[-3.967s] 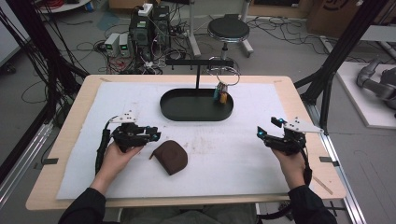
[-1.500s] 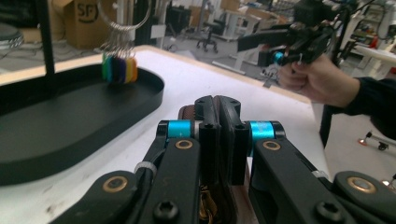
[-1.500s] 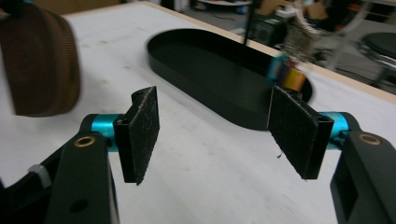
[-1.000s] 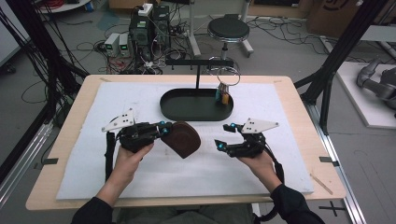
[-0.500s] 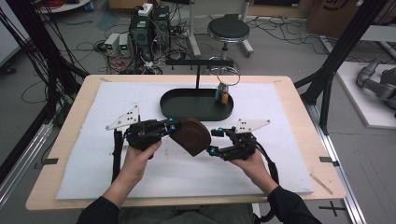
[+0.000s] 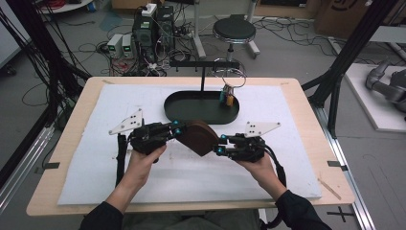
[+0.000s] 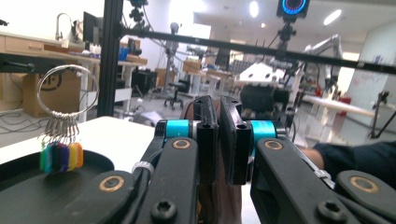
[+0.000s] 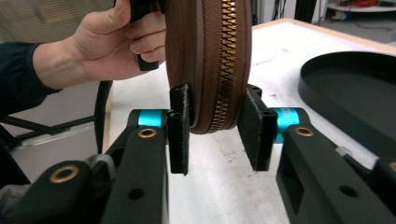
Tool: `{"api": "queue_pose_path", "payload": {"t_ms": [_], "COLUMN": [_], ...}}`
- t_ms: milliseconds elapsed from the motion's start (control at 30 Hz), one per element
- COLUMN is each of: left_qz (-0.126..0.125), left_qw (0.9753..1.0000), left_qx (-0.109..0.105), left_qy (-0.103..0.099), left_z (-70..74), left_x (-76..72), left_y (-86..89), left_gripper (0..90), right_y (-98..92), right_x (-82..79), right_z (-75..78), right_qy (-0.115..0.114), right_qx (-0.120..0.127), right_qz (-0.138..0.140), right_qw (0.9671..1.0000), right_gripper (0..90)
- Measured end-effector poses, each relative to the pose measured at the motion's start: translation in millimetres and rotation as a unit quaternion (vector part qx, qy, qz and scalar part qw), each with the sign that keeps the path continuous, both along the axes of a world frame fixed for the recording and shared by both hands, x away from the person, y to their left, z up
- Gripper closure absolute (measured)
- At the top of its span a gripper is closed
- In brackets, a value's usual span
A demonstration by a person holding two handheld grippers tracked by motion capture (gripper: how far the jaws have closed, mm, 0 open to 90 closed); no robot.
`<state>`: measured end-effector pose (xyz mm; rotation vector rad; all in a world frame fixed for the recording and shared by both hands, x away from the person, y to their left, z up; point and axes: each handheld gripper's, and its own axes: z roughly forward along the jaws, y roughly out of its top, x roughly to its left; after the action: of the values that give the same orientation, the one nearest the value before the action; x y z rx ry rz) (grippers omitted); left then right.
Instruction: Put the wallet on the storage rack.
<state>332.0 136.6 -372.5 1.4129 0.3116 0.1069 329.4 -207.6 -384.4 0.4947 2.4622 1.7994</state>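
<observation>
While the left gripper (image 6: 176, 128) pinches the brown pouch (image 6: 198, 137) upright, the right gripper (image 8: 217, 122) straddles its zipper (image 8: 225, 60), jaws apart, seemingly to grip.

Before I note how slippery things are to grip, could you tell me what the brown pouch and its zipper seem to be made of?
The brown pouch looks like smooth leather or imitation leather: matte brown with a stitched seam. Its zipper appears to be brass-toned metal, as the teeth glint gold. The oval tray behind looks like matte black plastic or coated metal.

A round black stool (image 6: 234, 30) stands on grey floor (image 6: 297, 52) among cables.
</observation>
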Motion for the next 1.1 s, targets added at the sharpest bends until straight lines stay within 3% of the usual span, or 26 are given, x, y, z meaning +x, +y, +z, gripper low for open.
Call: {"api": "queue_pose_path", "payload": {"t_ms": [67, 100, 200, 300, 433, 633, 700, 767, 800, 867, 933, 1067, 1100], "left_qz": [0.003, 0.006, 0.008, 0.011, -0.001, -0.051, -0.071, -0.084, -0.094, -0.104, -0.108, -0.113, -0.114], "left_qw": [1.0, 0.9999, 0.9985, 0.9952, 0.9902, 0.978, 0.974, 0.9717, 0.9689, 0.9661, 0.9648, 0.9717, 0.972], "left_qx": [0.008, 0.014, 0.055, 0.097, 0.139, 0.202, 0.215, 0.22, 0.228, 0.236, 0.239, 0.206, 0.204], "left_qy": [0.0, 0.002, 0.005, 0.001, 0.007, 0.002, 0.01, 0.017, 0.017, 0.018, 0.017, 0.024, 0.02], "left_z": [0.2, 0.9, 5.5, 8.6, 8.0, 3.0, 1.0, -0.8, -2.1, -3.9, -4.7, -7.6, -7.8], "left_x": [0.3, 0.7, 2.4, 2.3, 3.6, 1.4, 1.9, 1.6, 2.0, 1.3, 1.5, 2.5, 2.8], "left_y": [0.7, 1.3, 4.2, 4.9, 0.8, -11.5, -15.2, -18.5, -20.1, -23.0, -23.3, -19.1, -18.7], "left_gripper": [81.8, 75.9, 59.4, 49.9, 45.8, 41.9, 41.8, 41.8, 43.1, 48.2, 53.5, 65.0, 65.9], "right_y": [-2.2, -3.0, -5.7, -7.7, -8.5, -6.5, -5.9, -5.2, -4.8, -4.6, -4.8, -7.0, -7.8], "right_x": [0.1, 0.6, 2.3, 3.4, 4.0, 3.3, 2.9, 2.1, 2.0, 1.2, 1.2, 1.0, 1.3], "right_z": [2.0, 2.8, 5.9, 10.2, 13.3, 14.0, 14.2, 14.3, 14.3, 14.1, 14.5, 17.2, 18.1], "right_qy": [-0.009, -0.01, -0.008, -0.017, -0.02, -0.01, -0.01, -0.01, -0.011, -0.011, -0.011, -0.017, -0.02], "right_qx": [-0.013, -0.021, -0.041, -0.06, -0.078, -0.116, -0.124, -0.131, -0.133, -0.138, -0.14, -0.131, -0.126], "right_qz": [-0.002, -0.002, 0.0, 0.005, 0.02, 0.061, 0.073, 0.082, 0.086, 0.092, 0.093, 0.092, 0.09], "right_qw": [0.9999, 0.9997, 0.9991, 0.998, 0.9966, 0.9913, 0.9896, 0.9879, 0.9874, 0.9861, 0.9856, 0.9869, 0.9876], "right_gripper": [69.8, 70.0, 70.3, 70.3, 70.2, 70.2, 70.2, 70.2, 70.1, 70.0, 69.8, 68.4, 67.9]}}
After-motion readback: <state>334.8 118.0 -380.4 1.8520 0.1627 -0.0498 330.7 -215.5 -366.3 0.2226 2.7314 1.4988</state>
